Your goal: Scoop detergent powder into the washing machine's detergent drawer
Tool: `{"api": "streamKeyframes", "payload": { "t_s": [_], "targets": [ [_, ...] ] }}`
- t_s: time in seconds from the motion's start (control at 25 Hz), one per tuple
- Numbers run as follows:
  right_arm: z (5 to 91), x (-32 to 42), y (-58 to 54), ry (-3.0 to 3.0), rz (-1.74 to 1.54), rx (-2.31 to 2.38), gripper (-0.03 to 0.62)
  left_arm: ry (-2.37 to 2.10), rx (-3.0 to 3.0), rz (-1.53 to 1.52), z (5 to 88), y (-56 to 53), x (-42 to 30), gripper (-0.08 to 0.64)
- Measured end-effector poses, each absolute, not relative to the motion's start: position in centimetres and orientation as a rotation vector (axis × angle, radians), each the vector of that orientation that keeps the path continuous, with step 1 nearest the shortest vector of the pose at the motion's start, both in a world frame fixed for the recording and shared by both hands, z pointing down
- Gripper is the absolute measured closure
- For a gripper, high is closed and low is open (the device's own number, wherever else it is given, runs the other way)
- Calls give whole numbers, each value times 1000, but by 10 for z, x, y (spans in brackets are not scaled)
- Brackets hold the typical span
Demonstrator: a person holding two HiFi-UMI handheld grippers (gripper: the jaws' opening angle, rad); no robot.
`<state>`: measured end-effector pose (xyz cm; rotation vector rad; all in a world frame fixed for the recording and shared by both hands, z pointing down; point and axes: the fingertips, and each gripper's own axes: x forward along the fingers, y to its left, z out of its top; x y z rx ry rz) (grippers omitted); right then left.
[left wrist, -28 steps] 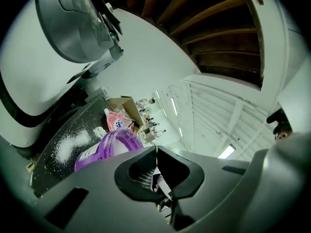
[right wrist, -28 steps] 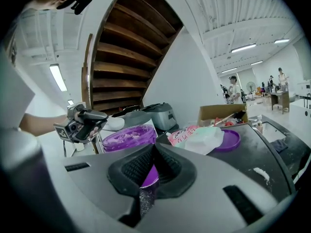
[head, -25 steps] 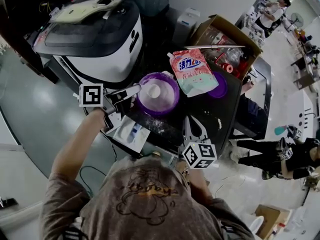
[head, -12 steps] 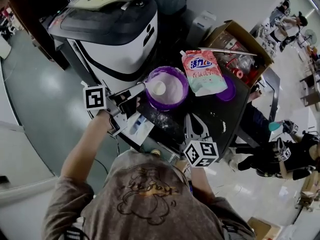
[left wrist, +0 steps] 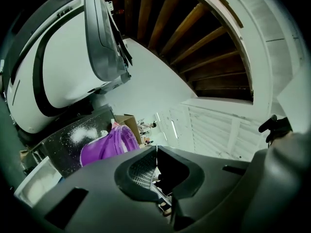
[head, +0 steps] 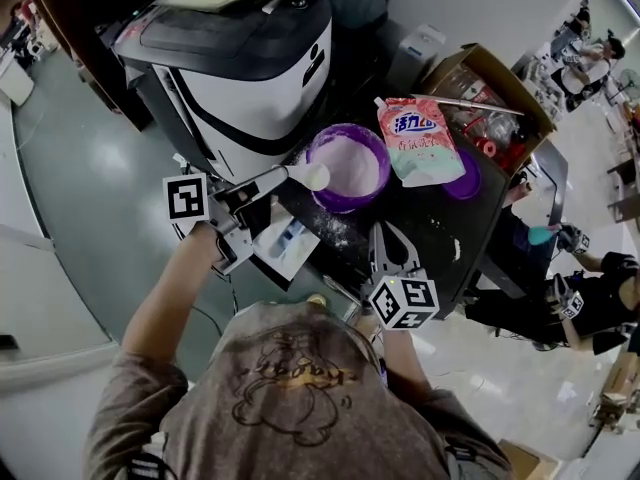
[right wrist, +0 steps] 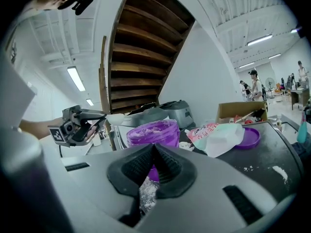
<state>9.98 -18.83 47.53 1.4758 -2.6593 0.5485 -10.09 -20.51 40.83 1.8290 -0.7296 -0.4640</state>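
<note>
My left gripper [head: 248, 192] jaws clamped on scoop [head: 312, 176] handle. Scoop bowl at tub [head: 316, 152] near rim. Open drawer [head: 288, 240] just below left gripper. Right gripper [head: 389, 248] jaws together, empty, over table [head: 440, 230] beside tub.

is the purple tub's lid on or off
Off: the purple tub stands open, white powder showing; a purple lid lies beside the pouch.

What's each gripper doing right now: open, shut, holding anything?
Left gripper: shut on the scoop, gripped by its handle.
Right gripper: shut, holding nothing.
</note>
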Motion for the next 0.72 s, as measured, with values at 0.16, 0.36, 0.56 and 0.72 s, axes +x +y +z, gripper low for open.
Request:
{"api": "streamKeyframes", "payload": {
  "t_s": [0.16,0.36,0.56,0.72],
  "targets": [
    [474,86,-179,-2654,559,1471,595,-736,1822,-449,411,-195,-112,537],
    [471,66,-164,-2656,562,1455,595,-742,1811,-439,414,-181,-125,537],
    [480,59,-153,-2639,574,1445,595,-778,1808,-416,432,-172,-139,537],
    [483,54,-149,-2630,580,1443,595,-800,1810,-427,443,-166,-152,537]
  ]
}}
